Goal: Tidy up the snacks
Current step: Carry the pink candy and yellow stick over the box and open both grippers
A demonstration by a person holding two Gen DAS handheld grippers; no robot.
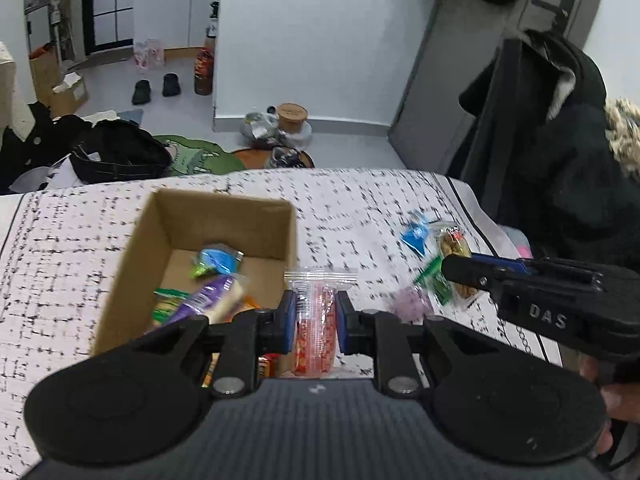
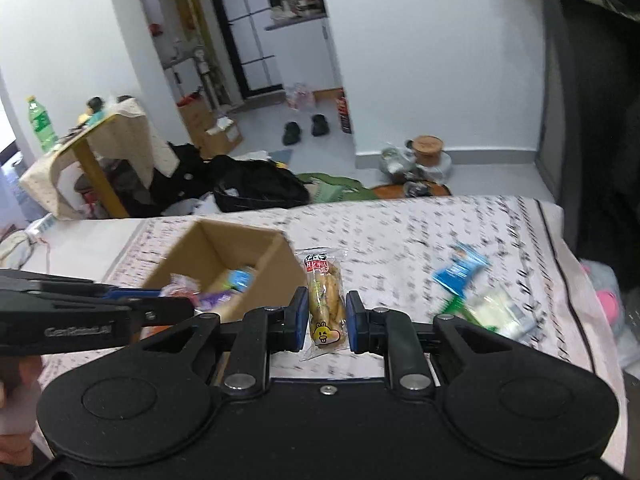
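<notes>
Cardboard box (image 1: 224, 216) holds snacks; both jaws seemingly grip packets.

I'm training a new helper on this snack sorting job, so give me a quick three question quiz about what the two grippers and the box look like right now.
1. True or false: the left gripper is shut on a clear zip bag of red snack.
2. What does the right gripper hold? A) a blue packet B) a clear packet with a cartoon bear C) nothing
3. Fill in: the cardboard box on the patterned cloth already holds several ____.

Key
1. True.
2. B, the bear packet is pinched between its pads.
3. Snack packets; the blue packet and others lie outside, on the cloth.
</notes>
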